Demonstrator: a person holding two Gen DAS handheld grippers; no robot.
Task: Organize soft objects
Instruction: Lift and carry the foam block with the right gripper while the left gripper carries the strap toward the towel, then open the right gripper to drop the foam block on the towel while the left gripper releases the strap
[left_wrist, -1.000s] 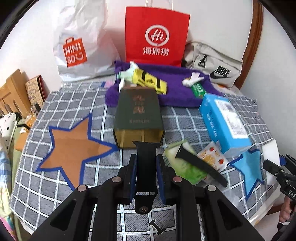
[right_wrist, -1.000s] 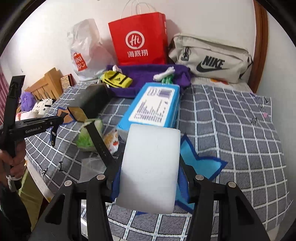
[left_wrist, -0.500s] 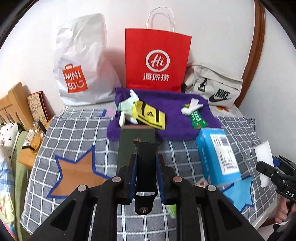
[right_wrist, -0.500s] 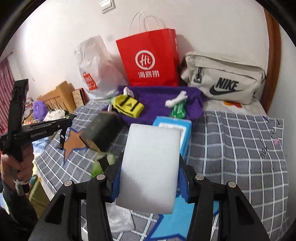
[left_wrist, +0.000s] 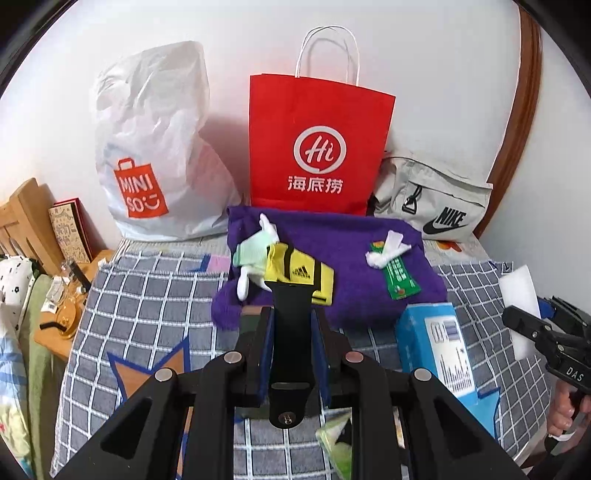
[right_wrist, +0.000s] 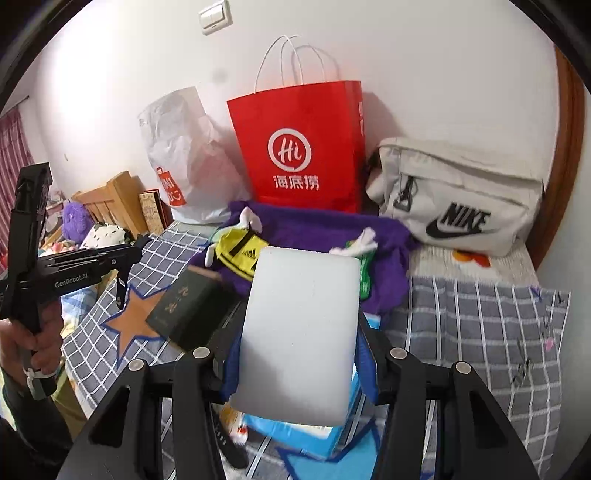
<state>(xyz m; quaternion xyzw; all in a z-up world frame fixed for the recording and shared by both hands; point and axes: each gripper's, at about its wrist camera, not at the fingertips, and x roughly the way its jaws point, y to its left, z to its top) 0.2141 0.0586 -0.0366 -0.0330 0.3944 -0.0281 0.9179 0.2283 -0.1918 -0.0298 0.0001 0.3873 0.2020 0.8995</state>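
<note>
My left gripper (left_wrist: 291, 315) is shut on a black strap (left_wrist: 289, 295) that stands up between its pads, raised over the checked bed cover (left_wrist: 147, 295). My right gripper (right_wrist: 300, 334) is shut on a white sponge block (right_wrist: 301, 295), also held in the air; that block (left_wrist: 517, 291) shows at the right edge of the left wrist view. Ahead lies a purple towel (left_wrist: 354, 251) with a yellow sock (left_wrist: 301, 271), a white and green plush piece (left_wrist: 255, 251) and a green packet (left_wrist: 400, 280) on it.
Against the wall stand a white shop bag (left_wrist: 147, 147), a red paper bag (left_wrist: 317, 147) and a grey sports bag (left_wrist: 436, 199). A blue box (left_wrist: 436, 343) and a dark green box (right_wrist: 192, 306) lie on the bed. A wooden bedside stand (left_wrist: 29, 221) is at left.
Both grippers have risen and drawn back, so the bags and wall fill more of each view and the boxes sit lower. Each grip is unchanged.
</note>
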